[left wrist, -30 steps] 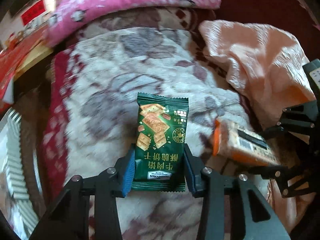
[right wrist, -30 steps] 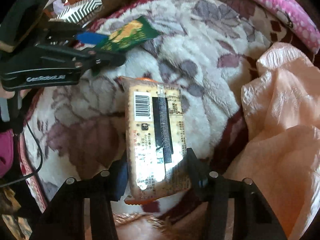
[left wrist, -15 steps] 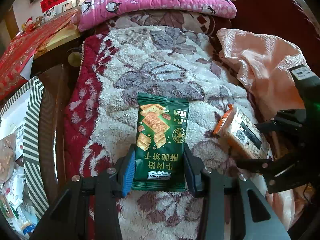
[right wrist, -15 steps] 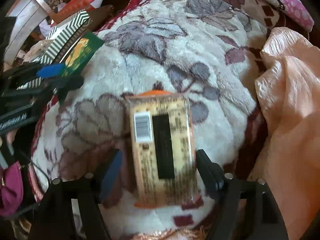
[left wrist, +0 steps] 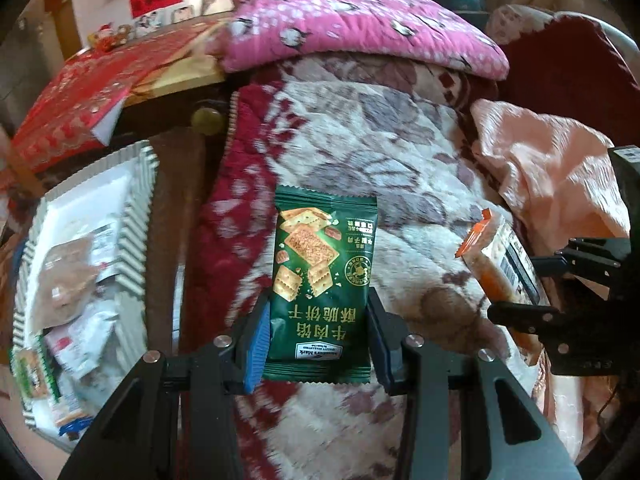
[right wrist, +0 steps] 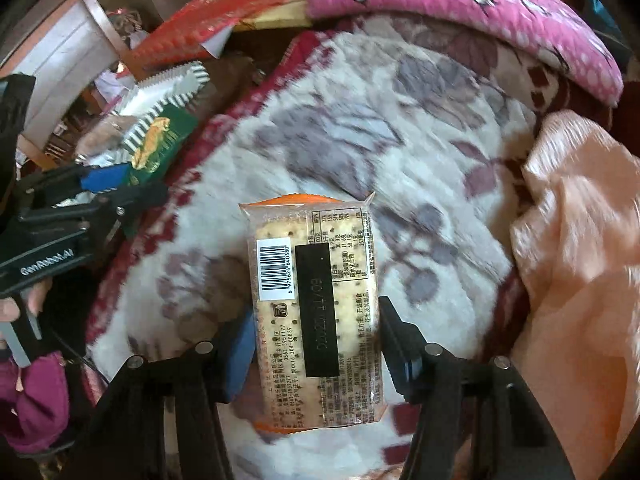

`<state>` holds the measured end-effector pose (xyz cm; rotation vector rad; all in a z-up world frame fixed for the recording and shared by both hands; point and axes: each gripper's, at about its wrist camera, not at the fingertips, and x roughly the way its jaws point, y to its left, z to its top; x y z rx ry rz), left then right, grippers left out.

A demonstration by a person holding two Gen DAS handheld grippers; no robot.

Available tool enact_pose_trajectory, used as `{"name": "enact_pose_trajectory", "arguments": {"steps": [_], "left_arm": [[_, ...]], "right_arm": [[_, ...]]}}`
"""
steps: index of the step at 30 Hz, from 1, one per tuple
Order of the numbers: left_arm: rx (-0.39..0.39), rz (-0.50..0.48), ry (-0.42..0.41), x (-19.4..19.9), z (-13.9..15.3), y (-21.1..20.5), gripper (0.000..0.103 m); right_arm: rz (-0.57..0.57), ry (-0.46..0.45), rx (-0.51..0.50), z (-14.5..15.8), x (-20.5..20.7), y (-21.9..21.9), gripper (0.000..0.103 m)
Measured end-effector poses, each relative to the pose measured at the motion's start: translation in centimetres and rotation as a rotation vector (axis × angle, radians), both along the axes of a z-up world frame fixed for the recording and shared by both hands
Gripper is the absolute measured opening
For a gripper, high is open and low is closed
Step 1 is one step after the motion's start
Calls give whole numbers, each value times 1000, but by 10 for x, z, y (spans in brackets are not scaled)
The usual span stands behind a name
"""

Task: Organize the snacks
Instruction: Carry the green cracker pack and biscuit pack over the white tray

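My left gripper [left wrist: 318, 344] is shut on a green cracker packet [left wrist: 322, 276], held above a floral blanket [left wrist: 380, 152]; it also shows in the right wrist view [right wrist: 160, 144]. My right gripper [right wrist: 316, 352] is shut on an orange-edged cracker pack [right wrist: 316, 312] with a barcode, back side up; it also shows in the left wrist view [left wrist: 500, 264]. A striped-rim white tray [left wrist: 136, 216] with several snack packets lies to the left, below the left gripper's side.
A pink spotted quilt [left wrist: 360, 28] lies at the back. A peach cloth [left wrist: 552, 168] is bunched at the right. A dark wooden table [left wrist: 172, 184] with a red cloth [left wrist: 88, 92] stands left of the blanket.
Both grippers have lifted and drawn back with their packets. The left view has swung left, so the tray now shows. The right gripper's jaws have closed in on the orange pack.
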<state>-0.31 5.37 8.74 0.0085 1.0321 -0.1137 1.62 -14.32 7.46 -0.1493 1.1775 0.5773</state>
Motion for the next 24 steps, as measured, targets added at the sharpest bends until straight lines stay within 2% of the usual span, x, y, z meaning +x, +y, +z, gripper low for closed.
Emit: {"name": "enact_pose_trajectory", "arguments": {"steps": [12,24], "left_arm": [[8,137,-49,-22,24,58,42],[19,302,-79,-47,41,131,42]], "right_arm": [[85,-31,33,15,2,83,61],[230,-52,61,35,5,178,61]]}}
